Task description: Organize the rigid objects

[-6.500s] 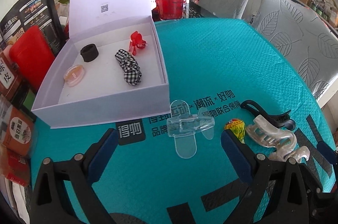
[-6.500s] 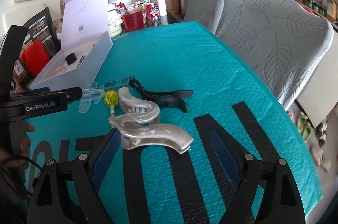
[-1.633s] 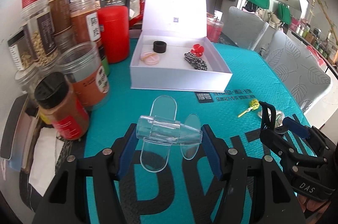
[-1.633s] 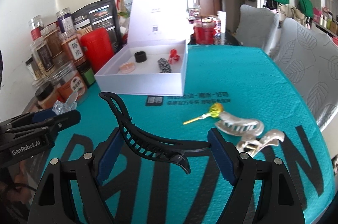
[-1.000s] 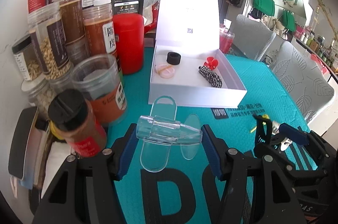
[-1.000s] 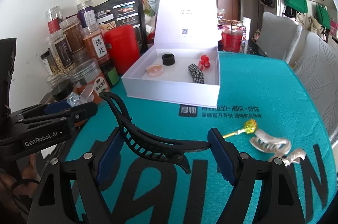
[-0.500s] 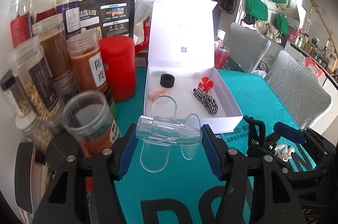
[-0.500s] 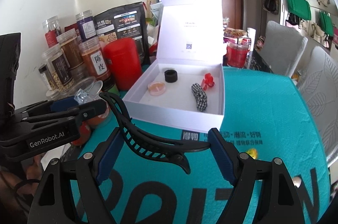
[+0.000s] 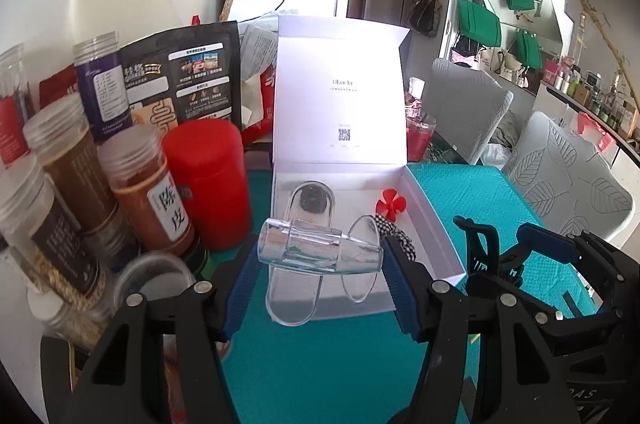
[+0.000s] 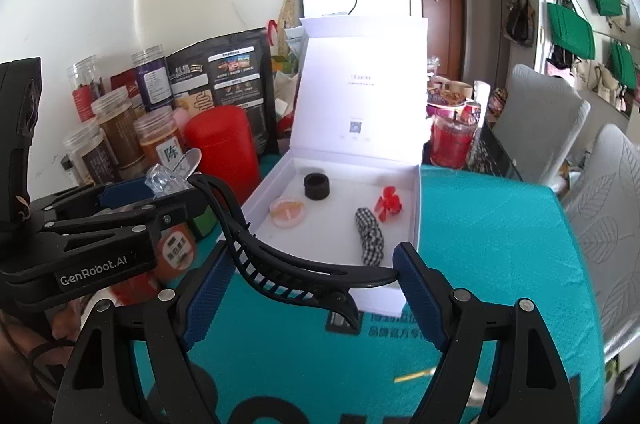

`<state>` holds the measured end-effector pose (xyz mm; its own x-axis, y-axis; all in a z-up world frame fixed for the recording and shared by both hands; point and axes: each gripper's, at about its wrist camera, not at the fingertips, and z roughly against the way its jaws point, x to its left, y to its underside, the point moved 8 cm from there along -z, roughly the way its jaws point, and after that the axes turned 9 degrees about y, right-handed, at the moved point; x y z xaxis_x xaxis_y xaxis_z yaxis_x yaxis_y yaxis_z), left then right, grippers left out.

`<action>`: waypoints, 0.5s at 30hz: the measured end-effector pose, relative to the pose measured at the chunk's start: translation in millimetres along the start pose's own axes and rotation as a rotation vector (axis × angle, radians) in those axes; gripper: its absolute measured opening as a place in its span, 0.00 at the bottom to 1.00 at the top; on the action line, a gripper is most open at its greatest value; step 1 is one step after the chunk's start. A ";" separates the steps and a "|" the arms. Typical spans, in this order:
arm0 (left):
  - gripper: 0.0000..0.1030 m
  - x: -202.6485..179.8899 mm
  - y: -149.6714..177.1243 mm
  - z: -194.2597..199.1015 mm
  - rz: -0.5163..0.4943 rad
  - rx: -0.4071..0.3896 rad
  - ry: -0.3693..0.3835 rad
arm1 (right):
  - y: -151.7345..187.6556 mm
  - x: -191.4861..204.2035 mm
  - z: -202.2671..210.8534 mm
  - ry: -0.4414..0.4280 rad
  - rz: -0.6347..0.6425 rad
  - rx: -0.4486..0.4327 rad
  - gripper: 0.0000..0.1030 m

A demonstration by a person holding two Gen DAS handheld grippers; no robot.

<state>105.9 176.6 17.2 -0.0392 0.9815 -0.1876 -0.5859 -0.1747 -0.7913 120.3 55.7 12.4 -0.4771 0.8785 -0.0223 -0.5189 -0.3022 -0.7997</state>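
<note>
Teal tablecloth (image 10: 500, 232) carries an open white box (image 10: 416, 208). Left gripper (image 9: 320, 276) pinches a slippery, brittle-looking clear hair clip (image 9: 316, 250) by its barrel; right gripper (image 10: 316, 288) clamps a light, stiff black hair clip (image 10: 280, 256) across its spine.

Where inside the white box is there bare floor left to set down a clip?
White box: bare floor between pink disc and checked scrunchie, plus its near-left corner. Crowded along the back: black ring, red flower.
</note>
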 end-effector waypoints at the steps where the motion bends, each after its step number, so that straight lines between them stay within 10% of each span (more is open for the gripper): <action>1: 0.58 0.2 -4.1 -4.3 -0.004 0.001 0.001 | -2.9 -1.8 -2.1 -0.001 -0.002 -0.001 0.79; 15: 0.58 6.2 -53.7 -51.7 -0.025 -0.018 -0.006 | -49.5 -25.9 -53.9 0.014 0.004 -0.013 0.79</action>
<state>179.0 188.0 28.4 -0.0300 0.9860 -0.1639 -0.5722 -0.1514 -0.8060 196.6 67.8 20.2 -0.4689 0.8826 -0.0341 -0.5079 -0.3009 -0.8071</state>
